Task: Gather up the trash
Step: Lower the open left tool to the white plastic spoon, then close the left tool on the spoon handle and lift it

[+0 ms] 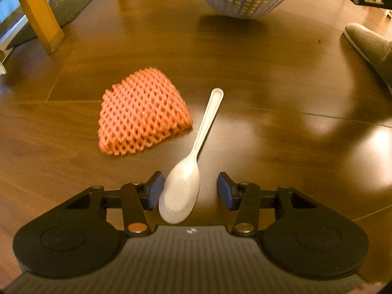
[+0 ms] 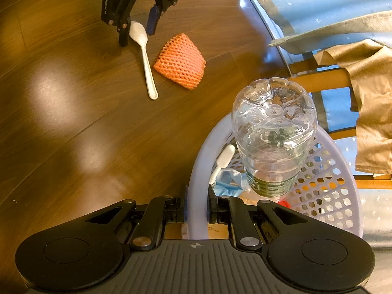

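Left wrist view: left tongs (image 1: 189,191) wide astride spoon (image 1: 186,186) bowl; right tongs (image 2: 197,208) clamped on basket (image 2: 196,171) rim.

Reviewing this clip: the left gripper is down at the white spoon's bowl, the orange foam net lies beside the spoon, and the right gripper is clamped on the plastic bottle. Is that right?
Not quite. The right gripper is clamped on the rim of the lavender basket, not on the plastic bottle, which stands upside down inside it; the right wrist view shows this. The rest holds: the left gripper straddles the white spoon bowl, with the orange foam net beside it.
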{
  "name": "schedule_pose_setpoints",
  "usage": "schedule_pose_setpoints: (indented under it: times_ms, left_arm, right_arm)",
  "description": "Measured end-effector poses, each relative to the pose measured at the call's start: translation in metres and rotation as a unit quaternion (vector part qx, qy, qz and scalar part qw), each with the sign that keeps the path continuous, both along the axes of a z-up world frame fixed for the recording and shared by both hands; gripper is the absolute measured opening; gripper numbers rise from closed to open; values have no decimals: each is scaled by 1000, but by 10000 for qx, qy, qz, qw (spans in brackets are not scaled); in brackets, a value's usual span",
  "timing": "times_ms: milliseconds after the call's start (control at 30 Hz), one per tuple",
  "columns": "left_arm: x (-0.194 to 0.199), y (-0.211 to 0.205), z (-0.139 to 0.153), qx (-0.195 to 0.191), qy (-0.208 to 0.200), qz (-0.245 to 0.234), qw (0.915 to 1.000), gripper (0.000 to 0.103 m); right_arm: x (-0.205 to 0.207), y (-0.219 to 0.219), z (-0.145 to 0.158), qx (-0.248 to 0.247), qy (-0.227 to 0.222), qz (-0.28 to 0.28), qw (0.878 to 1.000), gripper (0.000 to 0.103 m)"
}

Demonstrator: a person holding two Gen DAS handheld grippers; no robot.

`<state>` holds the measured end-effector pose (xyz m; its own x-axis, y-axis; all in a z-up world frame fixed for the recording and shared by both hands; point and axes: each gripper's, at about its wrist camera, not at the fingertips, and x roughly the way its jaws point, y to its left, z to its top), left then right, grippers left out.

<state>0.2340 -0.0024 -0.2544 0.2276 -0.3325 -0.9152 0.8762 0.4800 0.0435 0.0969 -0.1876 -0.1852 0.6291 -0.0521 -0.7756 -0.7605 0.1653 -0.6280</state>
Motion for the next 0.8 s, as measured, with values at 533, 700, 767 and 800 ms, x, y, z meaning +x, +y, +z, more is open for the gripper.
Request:
schedule_pose_setpoints:
  times_ms: [533, 700, 767, 800]
  left_arm:
    - [5, -14, -2, 16, -54, -123, 9999, 24]
    - [6, -22, -4, 68, -89, -242, 9996, 15]
    - [5, -26, -4, 80, -94, -293, 9995, 13]
    - [3, -27, -4, 92, -108, -329, 9994, 13]
  right_arm:
    - [-1, -2, -1, 44, 8, -13, 10000, 10]
    - [-2, -2, -2, 54, 15, -7, 10000, 10]
    - [-2, -2, -2, 57, 22, -7, 10000, 10]
    - [-2, -2, -2, 57, 20, -7, 10000, 10]
